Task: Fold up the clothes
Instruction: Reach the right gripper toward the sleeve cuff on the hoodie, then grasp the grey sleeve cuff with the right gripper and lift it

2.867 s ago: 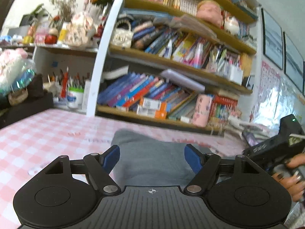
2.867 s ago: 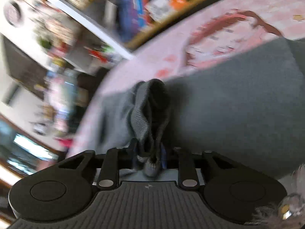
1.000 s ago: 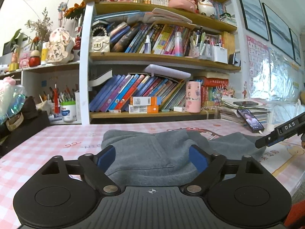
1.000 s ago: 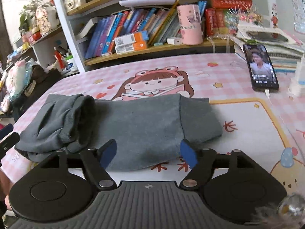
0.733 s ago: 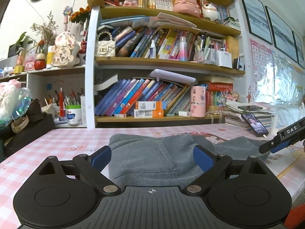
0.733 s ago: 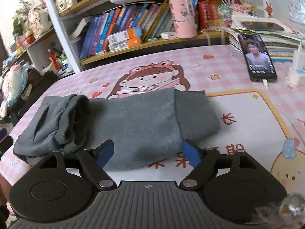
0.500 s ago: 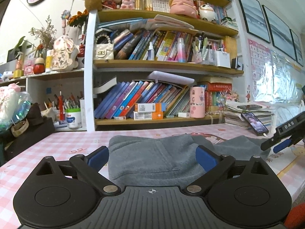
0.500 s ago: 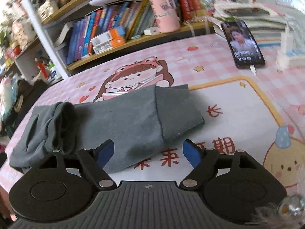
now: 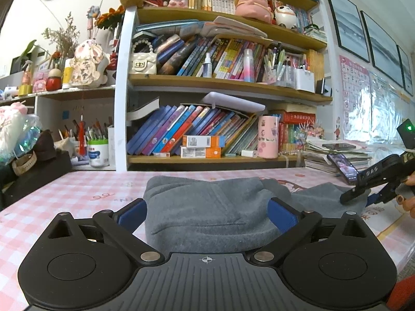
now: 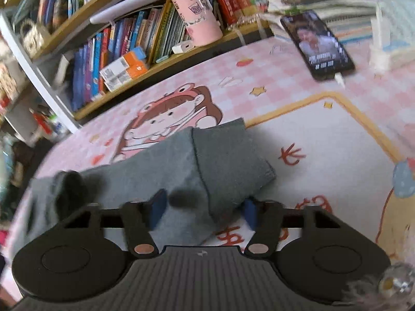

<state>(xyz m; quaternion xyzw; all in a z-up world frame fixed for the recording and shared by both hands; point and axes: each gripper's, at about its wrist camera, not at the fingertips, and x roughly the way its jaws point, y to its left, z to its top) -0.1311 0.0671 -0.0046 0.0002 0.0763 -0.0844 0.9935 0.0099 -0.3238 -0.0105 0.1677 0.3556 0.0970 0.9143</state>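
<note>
Jaws of both grippers spread, straddling opposite ends of the grey garment (image 9: 207, 215) on the table

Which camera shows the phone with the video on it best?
The right wrist view. There the black smartphone shows its whole lit screen and white charging cable, though slightly blurred. The left wrist view shows the same phone small, tilted, near the right edge.
</note>
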